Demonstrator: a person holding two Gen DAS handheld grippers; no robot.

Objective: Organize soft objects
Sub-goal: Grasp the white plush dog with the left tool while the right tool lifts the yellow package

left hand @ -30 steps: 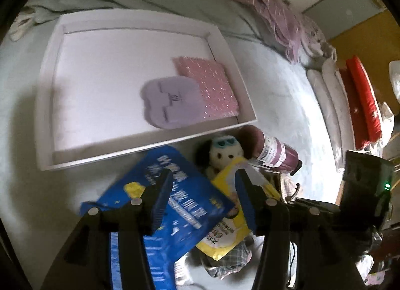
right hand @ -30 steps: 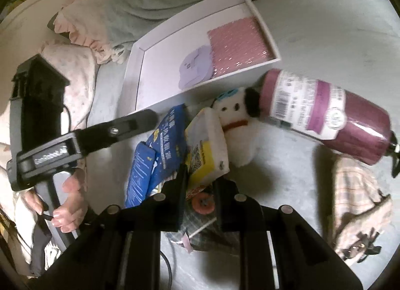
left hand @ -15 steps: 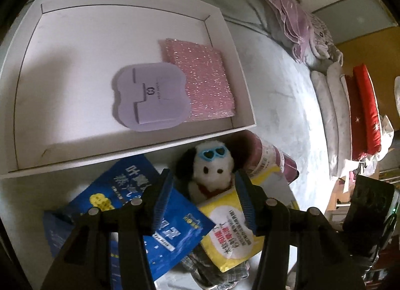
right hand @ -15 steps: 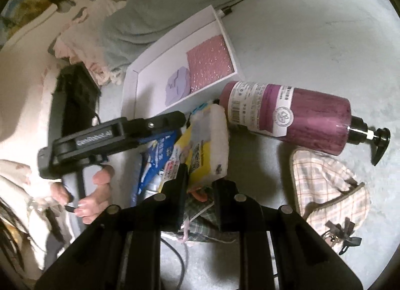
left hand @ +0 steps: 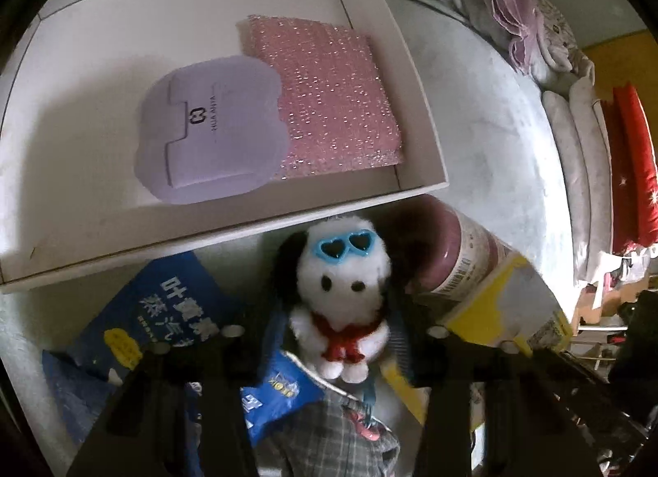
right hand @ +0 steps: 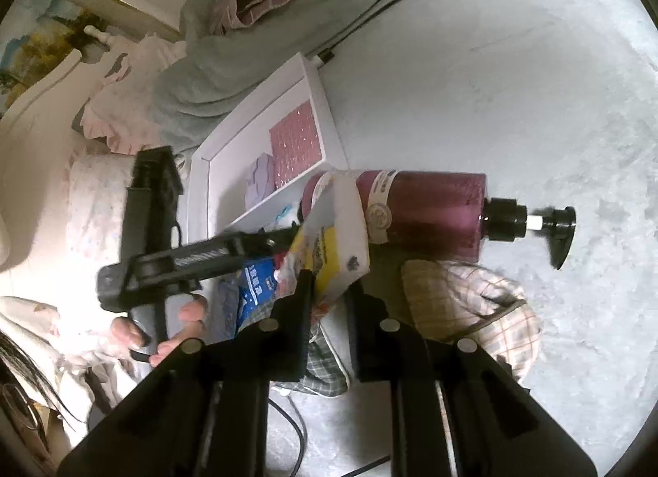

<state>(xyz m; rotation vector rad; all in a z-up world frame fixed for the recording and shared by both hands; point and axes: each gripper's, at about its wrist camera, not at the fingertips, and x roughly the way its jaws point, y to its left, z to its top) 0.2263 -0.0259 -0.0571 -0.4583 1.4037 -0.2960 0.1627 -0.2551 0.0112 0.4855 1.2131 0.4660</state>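
Grey bedsheet (right hand: pixel 493 86) w/ clutter — our left gripper (left hand: pixel 333 329) closing round plush dog (left hand: pixel 343 288), purple bottle (left hand: pixel 452 251) crowding it; right gripper (right hand: pixel 329 292) clamped on yellow pack (right hand: pixel 333 246).

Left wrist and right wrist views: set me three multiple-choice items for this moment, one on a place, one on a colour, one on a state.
1. Where does the plush dog lie?
A. inside the white tray
B. outside the white tray, by its near wall
C. on the purple pump bottle

2. What colour are the plush dog's heart-shaped glasses?
A. blue
B. red
C. yellow

3. What does the right gripper hold?
A. nothing
B. the purple pump bottle
C. the yellow and white packet

Answers: 1 B, the dog lies on the grey bedding below the tray's wall. 2 A, the frames are bright blue. 3 C, the packet's lower edge sits pinched between the closing jaws.
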